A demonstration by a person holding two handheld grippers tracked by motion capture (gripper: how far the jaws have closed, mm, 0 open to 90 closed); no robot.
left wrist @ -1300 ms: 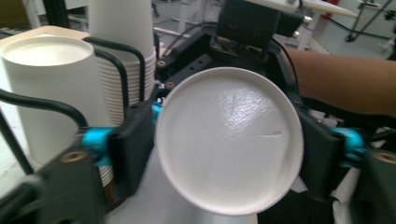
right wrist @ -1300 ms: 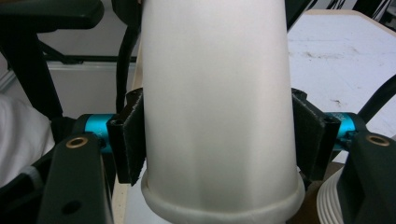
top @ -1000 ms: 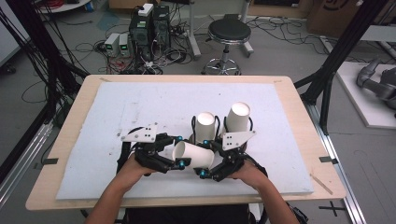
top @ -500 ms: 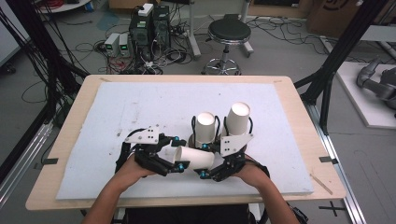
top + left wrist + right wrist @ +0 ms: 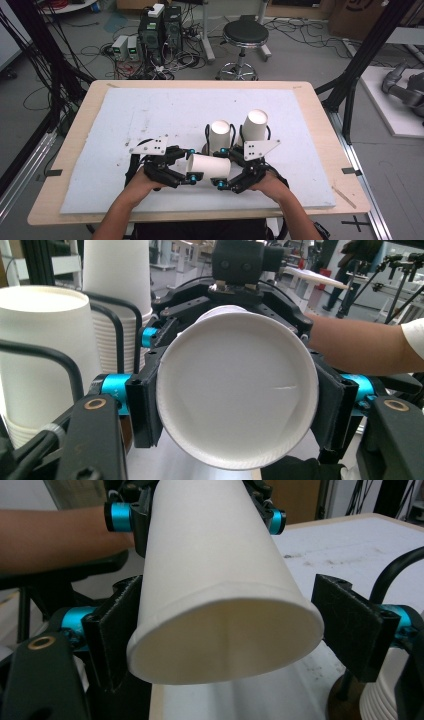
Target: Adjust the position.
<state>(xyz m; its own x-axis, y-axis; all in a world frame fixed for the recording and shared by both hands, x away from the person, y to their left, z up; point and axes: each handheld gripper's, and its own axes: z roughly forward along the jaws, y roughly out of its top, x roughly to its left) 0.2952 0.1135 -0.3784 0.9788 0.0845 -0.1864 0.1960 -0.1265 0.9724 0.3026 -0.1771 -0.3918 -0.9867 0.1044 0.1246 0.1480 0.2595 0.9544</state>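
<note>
Right now I have one paper cup lying on its side in the air between my two grippers, low over the white mat near my edge of the table. My left gripper is clamped on the cup's closed bottom end; in the left gripper view the black pads press both sides of the round base. My right gripper sits at the open mouth end, and in the right gripper view its left pad touches the rim while the right pad stands clear of it, so I judge that jaw pair spread and not gripping. Behind the cup, two stacks of cups stand upside down in a black wire holder, just beyond my grippers. As I read it, a single cup is already separated from the stacks and held; what is left is passing it over or setting it down on the mat, neither yet done.
</note>
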